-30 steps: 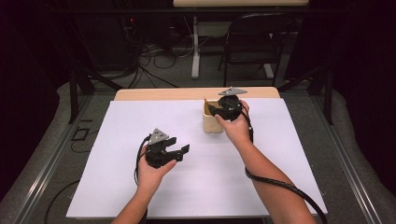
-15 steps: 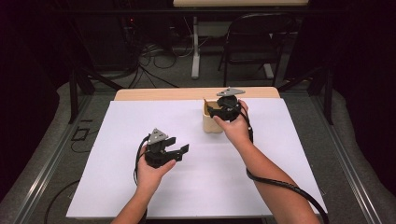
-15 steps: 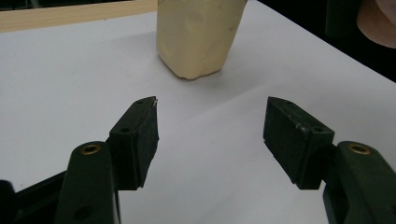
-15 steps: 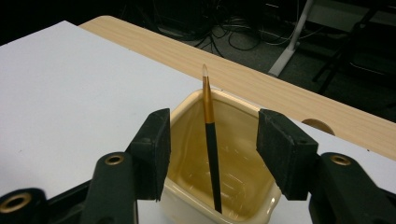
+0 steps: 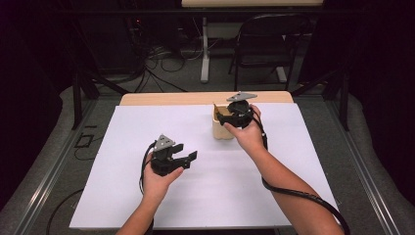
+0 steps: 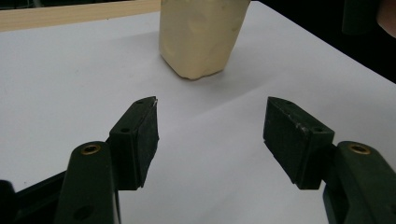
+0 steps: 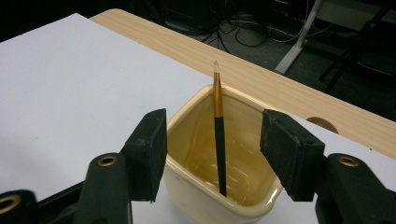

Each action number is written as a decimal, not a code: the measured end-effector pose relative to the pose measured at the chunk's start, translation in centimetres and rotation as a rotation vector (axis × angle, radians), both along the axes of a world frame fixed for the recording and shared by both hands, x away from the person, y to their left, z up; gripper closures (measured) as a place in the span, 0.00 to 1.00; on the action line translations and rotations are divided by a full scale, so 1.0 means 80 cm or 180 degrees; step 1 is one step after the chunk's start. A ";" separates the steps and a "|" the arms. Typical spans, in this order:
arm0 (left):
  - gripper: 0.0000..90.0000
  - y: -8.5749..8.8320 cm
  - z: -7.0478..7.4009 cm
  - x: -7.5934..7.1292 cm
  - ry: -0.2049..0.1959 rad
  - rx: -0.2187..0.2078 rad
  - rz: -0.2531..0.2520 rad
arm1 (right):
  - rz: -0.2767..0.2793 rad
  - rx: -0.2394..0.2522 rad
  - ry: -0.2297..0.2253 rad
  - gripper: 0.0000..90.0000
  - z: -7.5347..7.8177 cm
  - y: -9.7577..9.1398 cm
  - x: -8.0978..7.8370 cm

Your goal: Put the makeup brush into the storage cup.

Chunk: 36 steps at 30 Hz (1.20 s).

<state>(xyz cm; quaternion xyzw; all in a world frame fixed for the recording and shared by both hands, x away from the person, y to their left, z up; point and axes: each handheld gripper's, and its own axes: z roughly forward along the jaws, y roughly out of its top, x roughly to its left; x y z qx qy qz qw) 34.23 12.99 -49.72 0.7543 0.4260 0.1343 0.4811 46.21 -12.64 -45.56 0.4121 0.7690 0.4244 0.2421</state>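
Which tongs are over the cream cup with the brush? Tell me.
The right tongs: open, jaws just widened, either side of the paintbrush standing in the cream cup. The left tongs are open above bare white table cover.

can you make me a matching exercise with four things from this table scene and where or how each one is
Things:
1. thin black brush with a gold ferrule and pale tip
2. cream glazed square ceramic cup
3. left hand-held gripper
4. right hand-held gripper

States:
A. jaws open over bare white table cover, nothing between them
B. stands on the white cover near the far wooden edge
C. leans upright inside the cup, tip above the rim
D. jaws just been opening, apart on either side of the brush, above the cup

Pairs: 1-C, 2-B, 3-A, 4-D
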 end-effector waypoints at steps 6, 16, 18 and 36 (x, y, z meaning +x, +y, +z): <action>0.40 0.001 0.000 0.000 0.0007 -0.0008 0.0009 | 0.0067 -0.0021 0.0009 0.45 0.003 -0.002 -0.006; 0.40 0.002 0.000 0.000 0.0010 -0.0013 0.0020 | 0.0136 -0.0001 -0.0031 0.45 0.011 -0.014 -0.019; 0.40 0.002 0.001 0.000 0.0008 -0.0012 0.0020 | 0.0159 0.0003 -0.0028 0.45 0.014 -0.016 -0.023; 0.40 0.002 0.001 0.001 0.0004 -0.0003 0.0026 | 0.0306 0.0059 -0.0024 0.45 0.016 -0.043 -0.060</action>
